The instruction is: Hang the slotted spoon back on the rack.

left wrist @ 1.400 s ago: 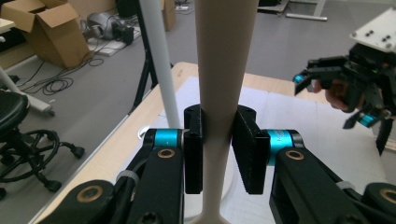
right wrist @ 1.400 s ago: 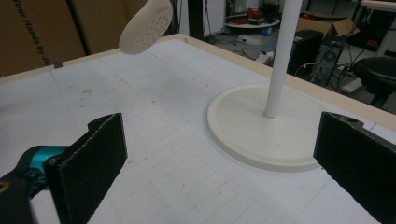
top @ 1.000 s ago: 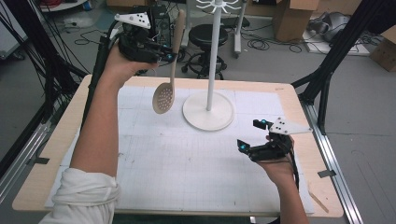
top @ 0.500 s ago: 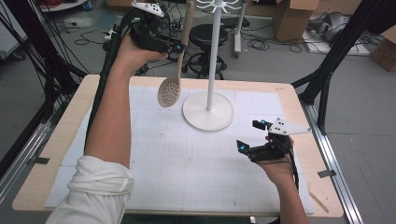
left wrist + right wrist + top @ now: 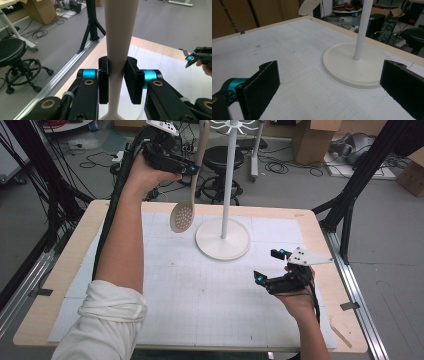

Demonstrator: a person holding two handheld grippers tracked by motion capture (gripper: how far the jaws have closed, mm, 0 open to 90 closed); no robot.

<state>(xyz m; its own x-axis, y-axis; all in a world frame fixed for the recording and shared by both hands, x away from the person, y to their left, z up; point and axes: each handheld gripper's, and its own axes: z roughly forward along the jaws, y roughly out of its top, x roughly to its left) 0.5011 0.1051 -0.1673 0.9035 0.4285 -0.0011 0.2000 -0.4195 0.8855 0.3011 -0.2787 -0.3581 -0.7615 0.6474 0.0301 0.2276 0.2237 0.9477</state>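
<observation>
Right gripper (image 5: 272, 268) sat nearest, low over the white gridded mat (image 5: 200, 310) at the table's near right, jaws spread wide and holding nothing; in the right gripper view both pads framed the stand's round base (image 5: 354, 65). It looked parked, probably kept clear so the other hand could work.

Mid-table stood the white hanging stand, its base (image 5: 223, 239) flat on the mat and its pole (image 5: 228, 180) rising to a ring of hooks (image 5: 231, 126) at the top edge of the high view.

Farther off and raised high, the left gripper (image 5: 192, 169) was pinching the handle of a cream slotted spoon (image 5: 183, 216). In the left gripper view the jaws pressed on both sides of the handle's narrow waist (image 5: 117, 72). The spoon hung near vertical, perforated bowl down, in the air just left of the pole, touching neither mat nor stand. Held by the neck with the handle end up near the hooks, it seemed meant for hanging there. Whether the handle end had a hole, couldn't tell.
</observation>
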